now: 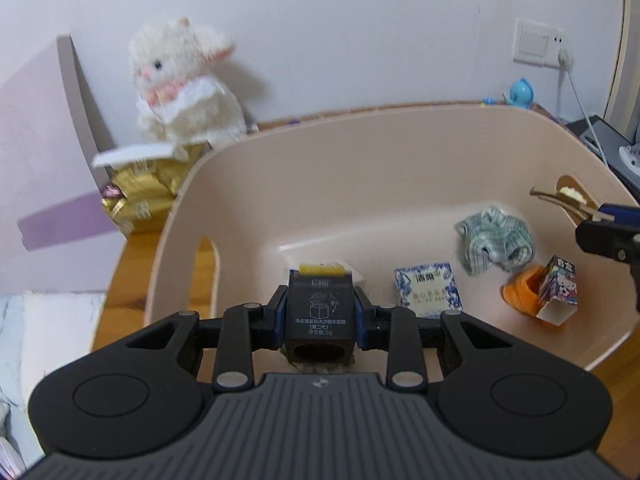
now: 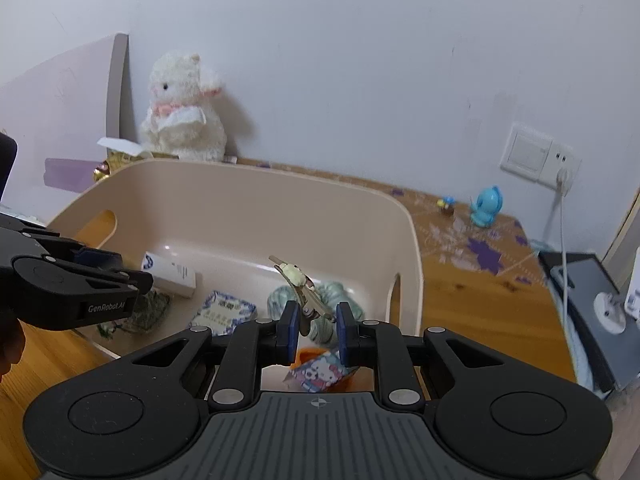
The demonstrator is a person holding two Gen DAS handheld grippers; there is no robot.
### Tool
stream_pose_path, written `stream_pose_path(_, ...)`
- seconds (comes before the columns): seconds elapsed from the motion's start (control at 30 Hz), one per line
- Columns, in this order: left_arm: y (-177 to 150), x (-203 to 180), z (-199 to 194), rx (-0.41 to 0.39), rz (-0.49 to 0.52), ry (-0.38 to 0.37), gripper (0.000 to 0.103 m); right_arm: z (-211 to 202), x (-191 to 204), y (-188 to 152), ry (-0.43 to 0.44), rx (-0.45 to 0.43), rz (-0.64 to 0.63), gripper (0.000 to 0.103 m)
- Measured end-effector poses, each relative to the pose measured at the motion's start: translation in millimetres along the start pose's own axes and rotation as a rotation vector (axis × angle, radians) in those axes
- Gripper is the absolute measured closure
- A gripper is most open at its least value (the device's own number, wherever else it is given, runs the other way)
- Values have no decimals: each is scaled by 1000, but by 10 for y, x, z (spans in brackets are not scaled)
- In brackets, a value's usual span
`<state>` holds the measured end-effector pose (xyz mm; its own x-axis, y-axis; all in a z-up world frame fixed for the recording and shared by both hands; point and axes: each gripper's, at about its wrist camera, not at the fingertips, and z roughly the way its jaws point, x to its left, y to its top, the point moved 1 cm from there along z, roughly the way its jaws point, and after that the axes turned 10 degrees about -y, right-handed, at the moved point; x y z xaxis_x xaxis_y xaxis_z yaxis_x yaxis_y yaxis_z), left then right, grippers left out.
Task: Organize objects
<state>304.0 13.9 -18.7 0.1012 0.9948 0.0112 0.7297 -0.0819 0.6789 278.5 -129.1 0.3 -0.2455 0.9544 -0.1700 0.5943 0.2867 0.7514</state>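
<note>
My left gripper (image 1: 320,312) is shut on a small black box (image 1: 320,308) with white print, held over the near side of a beige bin (image 1: 320,176). On the bin floor lie a blue-and-white packet (image 1: 428,290), a green checked scrunchie (image 1: 496,246) and a cartoon carton (image 1: 558,292) on something orange. My right gripper (image 2: 318,332) is shut on a metal hair clip (image 2: 304,292) with a cream charm, above the bin's right part (image 2: 240,208). The clip (image 1: 560,196) and right gripper (image 1: 600,220) show at the left view's right edge. A white tube box (image 2: 172,272) lies by the left gripper (image 2: 100,276).
A white plush rabbit (image 1: 180,88) sits on gold boxes (image 1: 140,196) behind the bin's left corner, against the wall. A blue toy figure (image 2: 486,206) stands on the wooden table (image 2: 480,300) to the right. A cable hangs from a wall socket (image 2: 564,172) at the far right.
</note>
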Motion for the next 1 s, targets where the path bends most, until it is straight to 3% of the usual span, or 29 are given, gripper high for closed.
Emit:
stream_pose_path(0.03,-2,2,30,6,-2,-2,69,15,-2,-9,2,9,2,85)
stream_pose_path(0.17,-14,-24,24,-7,10,-7,68,11,-43,-23,13,18,29,64)
stream_pose_path(0.33,16,-65,-144,-57,15,-14,35,-200,-104,-7,14,-30,53,36)
stream_pose_path(0.57,11,-92,-419,-96,15,-7,26,-563,-205,23,18,-74,85,8)
stream_pose_path(1.0,-144,-167,-1052,-152,6,15,22,-1245,-236,-47,7,-128,87,0)
